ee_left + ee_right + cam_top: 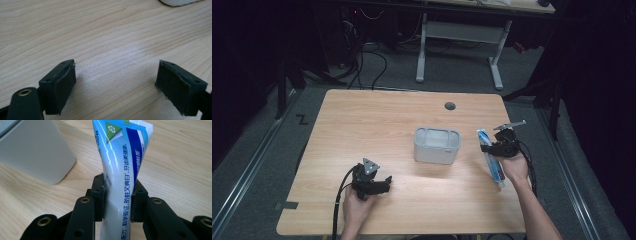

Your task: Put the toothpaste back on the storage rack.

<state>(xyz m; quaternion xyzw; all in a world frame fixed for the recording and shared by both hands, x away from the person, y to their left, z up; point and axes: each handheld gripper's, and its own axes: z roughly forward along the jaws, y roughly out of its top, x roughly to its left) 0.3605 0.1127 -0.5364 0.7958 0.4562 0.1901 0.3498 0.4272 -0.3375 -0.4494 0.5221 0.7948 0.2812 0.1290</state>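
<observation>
Right tongs (117, 195) clamping toothpaste tube (122, 165) mid-length

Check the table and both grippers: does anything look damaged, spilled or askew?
Nothing is spilled or broken. The toothpaste tube is pinched narrow where the right gripper clamps it. The grey bin stands upright; the left gripper is open over bare wood.

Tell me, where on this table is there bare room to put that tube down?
Bare wood lies behind the grey bin up to the round hole, along the table's left side, and between the open left gripper and bin. It's tightest between the bin and the right gripper, shut on the toothpaste tube.
</observation>
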